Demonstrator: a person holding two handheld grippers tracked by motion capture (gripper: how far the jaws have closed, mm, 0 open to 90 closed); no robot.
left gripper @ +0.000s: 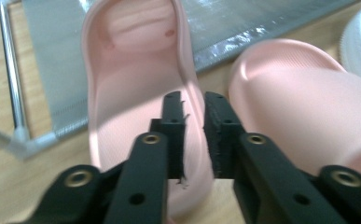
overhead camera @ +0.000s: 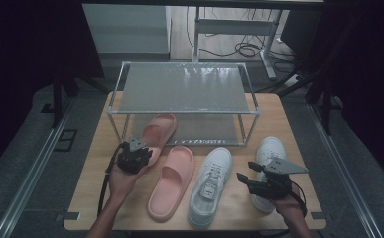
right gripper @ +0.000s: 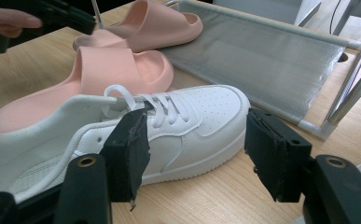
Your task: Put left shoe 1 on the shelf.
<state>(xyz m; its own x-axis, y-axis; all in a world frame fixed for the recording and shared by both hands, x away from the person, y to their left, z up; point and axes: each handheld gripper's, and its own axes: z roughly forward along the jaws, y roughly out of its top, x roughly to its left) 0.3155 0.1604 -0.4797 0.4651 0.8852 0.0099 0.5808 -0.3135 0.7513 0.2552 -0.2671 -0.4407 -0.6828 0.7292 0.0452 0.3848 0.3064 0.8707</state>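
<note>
A pink slipper (overhead camera: 156,131) lies with its toe on the lower shelf of a metal shoe rack (overhead camera: 184,89). My left gripper (overhead camera: 132,158) is at its heel. In the left gripper view the jaws (left gripper: 194,100) stand narrow, shut on the side rim of that slipper (left gripper: 131,70). The second pink slipper (overhead camera: 172,181) lies just right of it on the table. My right gripper (overhead camera: 247,173) hovers open between two white sneakers; its jaws (right gripper: 194,126) stand wide apart above the left sneaker (right gripper: 197,116), touching nothing.
The other white sneaker (overhead camera: 270,151) lies at the right, partly under my right hand. The rack's top shelf is bare. The wooden table (overhead camera: 95,198) ends close behind the rack and at both sides. Cables and desk legs lie on the floor beyond.
</note>
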